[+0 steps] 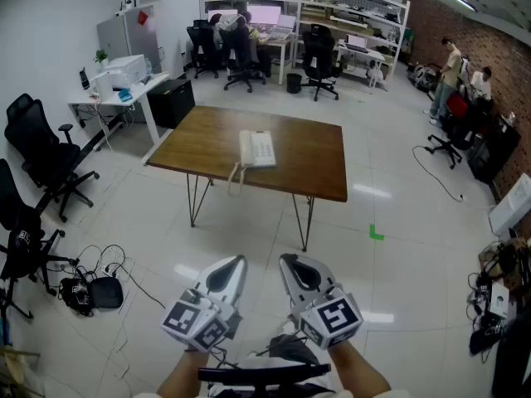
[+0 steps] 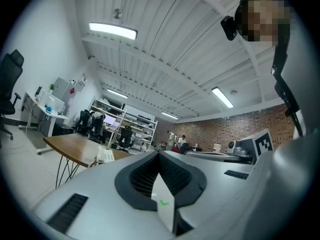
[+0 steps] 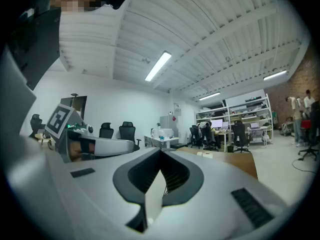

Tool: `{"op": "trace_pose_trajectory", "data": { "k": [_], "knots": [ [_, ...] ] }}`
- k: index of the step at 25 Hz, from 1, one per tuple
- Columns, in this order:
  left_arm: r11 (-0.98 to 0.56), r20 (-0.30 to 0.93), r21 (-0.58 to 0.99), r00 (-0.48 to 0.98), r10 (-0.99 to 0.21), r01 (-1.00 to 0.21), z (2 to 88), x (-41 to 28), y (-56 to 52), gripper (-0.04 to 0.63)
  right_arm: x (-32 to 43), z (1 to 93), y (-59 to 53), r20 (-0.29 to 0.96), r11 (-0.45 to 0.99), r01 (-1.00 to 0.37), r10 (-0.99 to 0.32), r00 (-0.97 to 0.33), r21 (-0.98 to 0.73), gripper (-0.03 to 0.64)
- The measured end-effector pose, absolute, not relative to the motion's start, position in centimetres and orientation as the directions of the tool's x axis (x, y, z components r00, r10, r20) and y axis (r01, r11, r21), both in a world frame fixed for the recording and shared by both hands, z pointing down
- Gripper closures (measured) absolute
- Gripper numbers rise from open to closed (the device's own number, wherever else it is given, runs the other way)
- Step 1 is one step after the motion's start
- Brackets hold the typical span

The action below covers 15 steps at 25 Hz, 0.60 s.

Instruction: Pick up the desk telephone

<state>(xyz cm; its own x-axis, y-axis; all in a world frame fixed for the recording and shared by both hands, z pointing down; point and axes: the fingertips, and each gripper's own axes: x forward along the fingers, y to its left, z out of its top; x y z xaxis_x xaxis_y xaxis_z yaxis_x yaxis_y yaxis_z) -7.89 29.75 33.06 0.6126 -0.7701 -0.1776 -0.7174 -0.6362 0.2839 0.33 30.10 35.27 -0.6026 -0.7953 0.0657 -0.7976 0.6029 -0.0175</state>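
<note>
A white desk telephone (image 1: 256, 148) lies on the brown wooden table (image 1: 311, 160) in the middle of the room, its coiled cord (image 1: 235, 178) hanging over the near edge. Both grippers are held low and close to the person, well short of the table. My left gripper (image 1: 239, 261) is shut and empty. My right gripper (image 1: 286, 261) is shut and empty too, side by side with the left. In the left gripper view the telephone (image 2: 104, 155) shows small on the table at left, beyond the shut left gripper (image 2: 159, 153). In the right gripper view the telephone (image 3: 205, 154) is a small pale shape past the shut right gripper (image 3: 161, 150).
White tiled floor lies between me and the table. Black office chairs (image 1: 41, 160) and cables with a black box (image 1: 104, 291) sit at left. A white side desk with a printer (image 1: 124, 71) stands back left. People stand at far right (image 1: 452, 73). A green mark (image 1: 376, 234) is on the floor.
</note>
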Motion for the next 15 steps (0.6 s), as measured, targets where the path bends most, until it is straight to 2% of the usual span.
{"op": "trace_pose_trajectory", "data": {
  "k": [15],
  "knots": [
    [-0.625, -0.153, 0.271, 0.609, -0.779, -0.732, 33.7, -7.3, 23.2, 0.594, 0.8, 36.0, 23.5, 0.072, 0.610, -0.791, -0.788, -0.612, -0.045, 0.617]
  ]
}}
